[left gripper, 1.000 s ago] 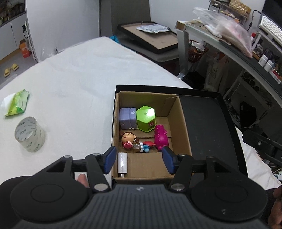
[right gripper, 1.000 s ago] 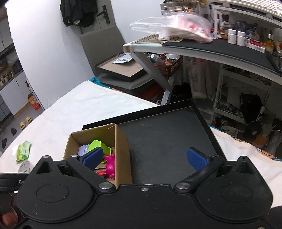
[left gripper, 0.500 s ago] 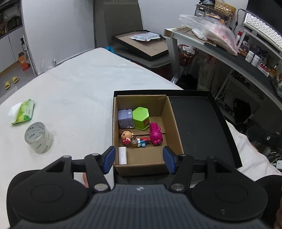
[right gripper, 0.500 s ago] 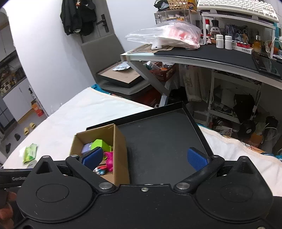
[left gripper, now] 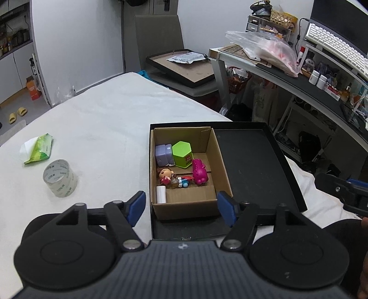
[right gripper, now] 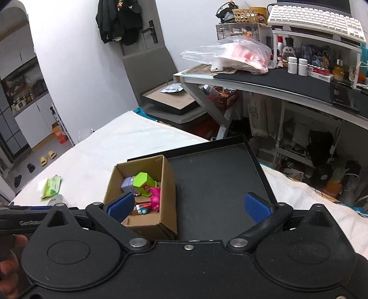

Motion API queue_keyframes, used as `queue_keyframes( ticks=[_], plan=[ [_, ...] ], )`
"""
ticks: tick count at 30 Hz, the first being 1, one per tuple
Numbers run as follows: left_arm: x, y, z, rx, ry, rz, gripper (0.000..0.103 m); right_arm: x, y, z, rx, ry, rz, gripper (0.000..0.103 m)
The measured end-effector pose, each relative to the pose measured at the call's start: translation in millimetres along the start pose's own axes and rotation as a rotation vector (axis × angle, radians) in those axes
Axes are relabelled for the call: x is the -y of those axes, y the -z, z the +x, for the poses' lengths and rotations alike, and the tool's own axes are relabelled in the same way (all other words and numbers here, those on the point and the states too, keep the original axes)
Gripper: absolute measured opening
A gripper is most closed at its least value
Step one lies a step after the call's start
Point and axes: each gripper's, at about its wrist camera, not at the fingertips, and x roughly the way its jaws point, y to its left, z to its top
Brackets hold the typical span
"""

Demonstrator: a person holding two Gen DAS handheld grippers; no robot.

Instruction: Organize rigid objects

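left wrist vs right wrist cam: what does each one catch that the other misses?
Left wrist only: the tape roll in full, the white cylinder and the doll in the cardboard box.
Right wrist only: the dark clothes on the door.
Both: box, black tray, green hexagonal container, pink dinosaur, green wipes pack.

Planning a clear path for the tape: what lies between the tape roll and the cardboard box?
Only bare white tablecloth and the black tray's rim separate the tape roll from the cardboard box, shown in the left wrist view.
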Motion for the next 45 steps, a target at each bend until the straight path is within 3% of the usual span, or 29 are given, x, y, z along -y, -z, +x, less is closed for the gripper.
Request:
queue_keyframes(
  ticks=[15, 24, 34, 45],
  plan=[
    [10, 9, -28, 0.016, -0.041, 0.023, 0.081, -2, 8, -26, 0.01, 0.11, -0.032, 0.103],
    [13, 12, -37, 0.02, -0.03, 0.033, 0.086, 1, 6, -37, -0.003, 0.098, -0.004, 0.103],
    [7, 13, -34, 0.008, -0.035, -0.001, 0.087, -4, 9, -35, -0.028, 0.109, -0.024, 0.103],
    [4, 14, -33, 0.003, -0.037, -0.007, 0.087, -13, 14, -30, -0.059, 0.065, -0.049, 0.103]
  ],
)
